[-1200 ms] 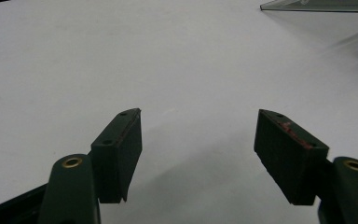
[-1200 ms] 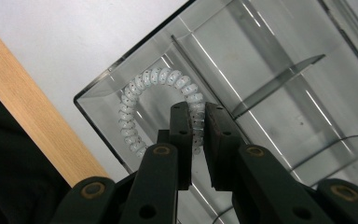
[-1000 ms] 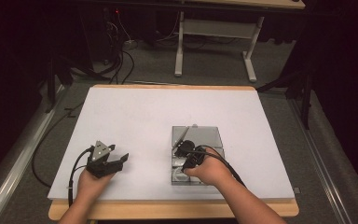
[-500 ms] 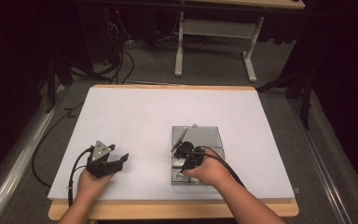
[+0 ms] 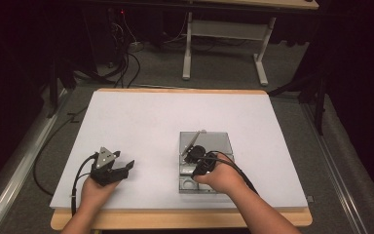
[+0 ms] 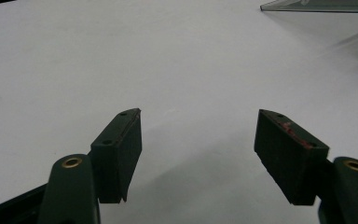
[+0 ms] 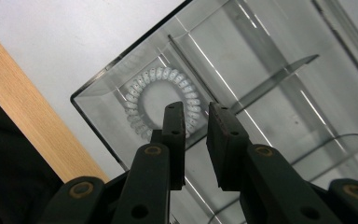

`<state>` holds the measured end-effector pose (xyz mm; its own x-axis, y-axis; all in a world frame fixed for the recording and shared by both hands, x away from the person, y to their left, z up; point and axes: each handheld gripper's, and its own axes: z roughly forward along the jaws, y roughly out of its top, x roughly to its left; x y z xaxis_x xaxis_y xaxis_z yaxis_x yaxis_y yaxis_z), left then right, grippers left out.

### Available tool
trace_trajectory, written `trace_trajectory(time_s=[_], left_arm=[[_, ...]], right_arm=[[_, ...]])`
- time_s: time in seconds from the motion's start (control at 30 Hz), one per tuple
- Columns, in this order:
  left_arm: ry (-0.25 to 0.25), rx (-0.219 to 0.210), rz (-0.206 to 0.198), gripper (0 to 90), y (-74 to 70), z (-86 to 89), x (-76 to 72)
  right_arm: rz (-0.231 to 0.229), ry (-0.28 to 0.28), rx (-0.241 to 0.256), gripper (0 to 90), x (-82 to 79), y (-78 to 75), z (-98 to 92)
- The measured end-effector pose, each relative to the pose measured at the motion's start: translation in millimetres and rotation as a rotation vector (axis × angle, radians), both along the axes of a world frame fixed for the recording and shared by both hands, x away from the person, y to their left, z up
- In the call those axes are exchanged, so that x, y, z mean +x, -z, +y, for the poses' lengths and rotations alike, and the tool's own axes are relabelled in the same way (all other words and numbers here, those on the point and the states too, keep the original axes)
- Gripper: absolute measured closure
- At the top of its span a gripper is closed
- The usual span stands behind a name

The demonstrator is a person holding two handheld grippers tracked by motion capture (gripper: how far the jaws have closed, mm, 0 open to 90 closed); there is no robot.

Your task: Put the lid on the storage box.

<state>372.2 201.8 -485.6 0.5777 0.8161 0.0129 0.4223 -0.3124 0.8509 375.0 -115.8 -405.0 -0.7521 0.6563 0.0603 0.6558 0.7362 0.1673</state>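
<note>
Our right claw (image 7: 196, 116) hangs over the clear compartment tray (image 7: 98, 88), jaws nearly closed with a narrow gap, gripping nothing. Just beyond its tips a clear spiral hair tie (image 7: 142, 100) lies in the corner compartment. Over the last second we have barely shifted, so the pick looks not yet begun. Our left claw (image 6: 198, 133) rests wide open and empty on the white worktop (image 6: 121, 56).

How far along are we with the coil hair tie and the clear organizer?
Looks done: the clear coil hair tie lies in a corner compartment of the clear organizer tray. In hand: the right gripper hovers over it, jaws nearly closed, holding nothing. The left gripper idles open over the white table. Whether anything is left is unclear.
</note>
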Motion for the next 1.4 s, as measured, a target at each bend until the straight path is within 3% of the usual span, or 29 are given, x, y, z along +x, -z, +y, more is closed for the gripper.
trace_trajectory(time_s=[0.43,0.73,0.9,1.07,1.1,1.13,1.4], left_arm=[[0.001,0.002,-0.001,32.8,0.1,-0.5,-0.2],[0.000,0.003,0.001,32.8,0.1,-0.4,0.0],[0.000,0.003,0.001,32.8,0.1,-0.4,0.1],[0.000,0.004,0.001,32.8,0.1,-0.5,0.0],[0.000,0.004,0.001,32.8,0.1,-0.4,0.1],[0.000,0.004,0.001,32.8,0.1,-0.4,0.1],[-0.001,0.005,0.002,32.8,0.1,-0.3,0.2]], right_arm=[[-0.022,0.040,-0.003,79.7,0.9,-8.8,-25.9],[-0.016,0.131,-0.020,82.1,0.0,-12.7,-49.8],[-0.031,0.125,-0.023,81.2,2.1,-13.2,-64.1],[-0.036,0.160,-0.022,81.3,1.8,-13.6,-79.1],[-0.029,0.192,-0.024,81.5,0.3,-14.9,-80.9],[-0.040,0.176,-0.022,81.7,1.4,-15.5,-84.8],[-0.068,0.218,-0.026,82.4,-2.2,-23.1,-104.7]])
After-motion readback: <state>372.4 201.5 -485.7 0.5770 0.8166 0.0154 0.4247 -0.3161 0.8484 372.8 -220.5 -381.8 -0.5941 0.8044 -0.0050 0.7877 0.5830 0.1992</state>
